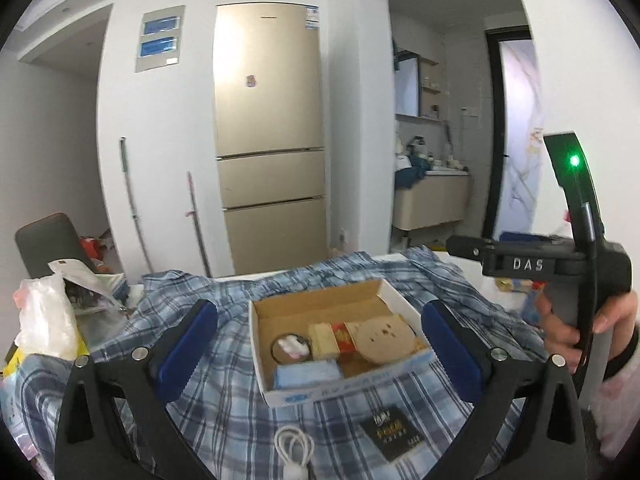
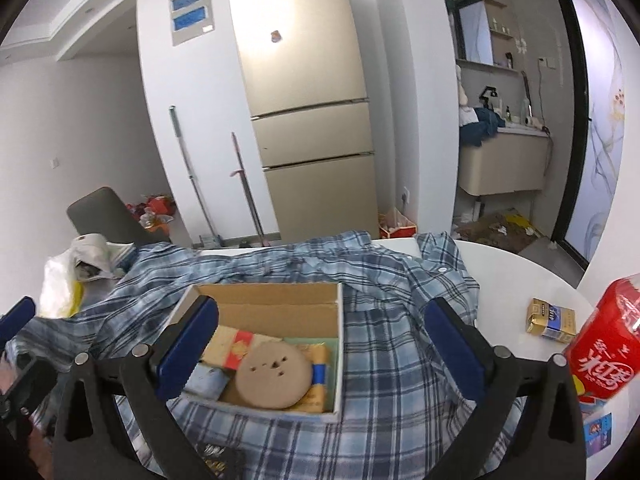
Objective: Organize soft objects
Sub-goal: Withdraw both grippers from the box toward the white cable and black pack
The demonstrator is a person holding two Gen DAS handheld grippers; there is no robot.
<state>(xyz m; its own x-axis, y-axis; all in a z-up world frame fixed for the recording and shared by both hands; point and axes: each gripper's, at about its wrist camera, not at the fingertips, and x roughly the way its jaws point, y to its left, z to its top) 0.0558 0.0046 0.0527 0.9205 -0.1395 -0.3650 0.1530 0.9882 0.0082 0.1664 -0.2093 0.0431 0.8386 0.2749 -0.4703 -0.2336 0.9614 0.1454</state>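
An open cardboard box (image 1: pixel 320 394) stands on a blue plaid shirt (image 1: pixel 224 384) spread over the table. It holds a round tan disc (image 1: pixel 382 338), a yellow and red pack (image 1: pixel 330 338), a pale blue pack (image 1: pixel 306 374) and a brown round piece. My left gripper (image 1: pixel 320 344) hovers short of the box, open and empty. The right wrist view shows the same box (image 2: pixel 272 300) on the shirt (image 2: pixel 400 344), with the disc (image 2: pixel 272 378) inside. My right gripper (image 2: pixel 320 346) is open too, nothing between its pads. A hand (image 1: pixel 560 328) holds the right gripper's black body (image 1: pixel 528 264).
A white cable (image 1: pixel 294 446) and a black packet (image 1: pixel 394 434) lie on the shirt in front of the box. A red container (image 2: pixel 600 340) and a gold pack (image 2: pixel 552 318) stand on the white table (image 2: pixel 516 276) at right. Plastic bags (image 1: pixel 44 320) sit at left.
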